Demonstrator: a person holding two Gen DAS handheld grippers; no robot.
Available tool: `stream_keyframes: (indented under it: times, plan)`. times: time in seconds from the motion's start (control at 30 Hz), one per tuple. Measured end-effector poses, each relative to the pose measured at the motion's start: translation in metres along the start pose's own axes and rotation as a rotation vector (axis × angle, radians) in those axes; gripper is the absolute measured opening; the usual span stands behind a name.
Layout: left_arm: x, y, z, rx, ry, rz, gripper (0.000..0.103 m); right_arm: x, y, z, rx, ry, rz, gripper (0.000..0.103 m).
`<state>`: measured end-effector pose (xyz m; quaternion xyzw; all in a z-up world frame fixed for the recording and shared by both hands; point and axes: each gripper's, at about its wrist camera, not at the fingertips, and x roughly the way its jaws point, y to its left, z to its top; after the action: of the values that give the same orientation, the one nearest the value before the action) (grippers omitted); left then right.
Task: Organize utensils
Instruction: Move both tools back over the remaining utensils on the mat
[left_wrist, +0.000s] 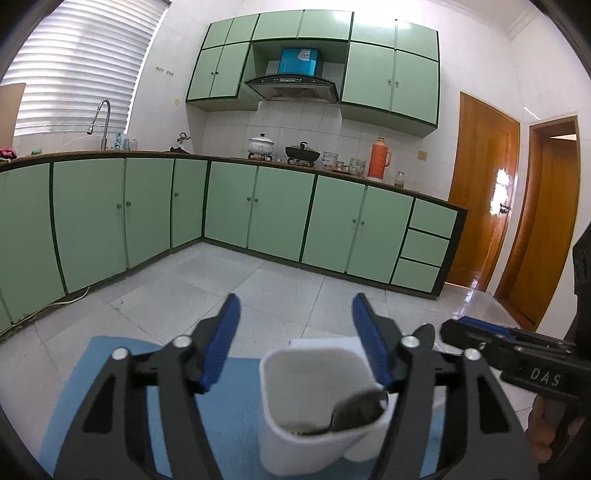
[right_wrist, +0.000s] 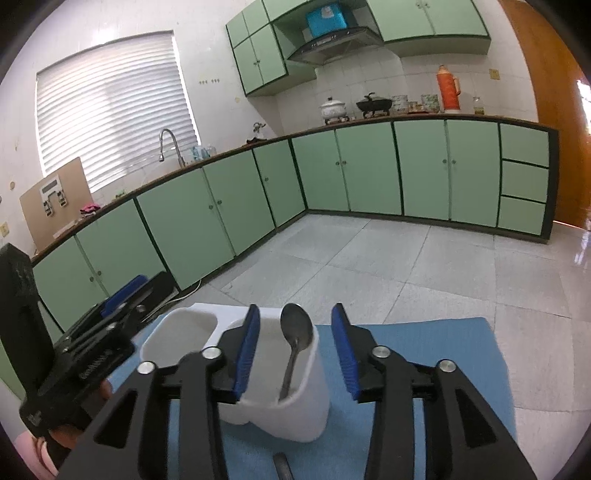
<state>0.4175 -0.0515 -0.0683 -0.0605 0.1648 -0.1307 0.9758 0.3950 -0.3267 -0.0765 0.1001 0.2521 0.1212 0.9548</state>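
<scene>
A white utensil holder (right_wrist: 306, 398) with separate pockets stands on a blue mat (right_wrist: 424, 354). A metal spoon (right_wrist: 295, 325) stands in its right pocket, bowl up, leaning on the rim. My right gripper (right_wrist: 295, 310) is open around that pocket, and the spoon sits between the blue pads (right_wrist: 343, 347) without touching them. In the left wrist view the holder (left_wrist: 303, 398) is close below my open left gripper (left_wrist: 295, 317), which has nothing between its pads. A dark utensil end (left_wrist: 358, 410) rests at the holder's right rim.
The right gripper (left_wrist: 517, 354) shows at the right of the left wrist view, and the left gripper (right_wrist: 110, 314) at the left of the right wrist view. A dark handle (right_wrist: 282, 465) lies on the mat. Beyond are tiled floor (left_wrist: 258, 288) and green cabinets (left_wrist: 280, 214).
</scene>
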Motion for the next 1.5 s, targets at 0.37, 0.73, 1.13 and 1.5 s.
stream_keyframes:
  times: [0.37,0.73,1.13,1.5]
  plan:
    - [-0.094,0.01,-0.034,0.006,0.125,0.085,0.093,-0.085,-0.029,-0.071,0.049,0.124,-0.013,0.065]
    - [-0.149,0.006,-0.1,0.051,0.271,0.159,0.094,-0.107,-0.046,-0.156,0.15,0.315,-0.02,0.05]
    - [-0.153,0.009,-0.108,0.028,0.29,0.19,0.094,-0.09,-0.048,-0.166,0.183,0.37,0.0,0.042]
    - [-0.148,0.013,-0.11,0.019,0.305,0.195,0.094,-0.074,-0.038,-0.163,0.084,0.372,-0.045,0.03]
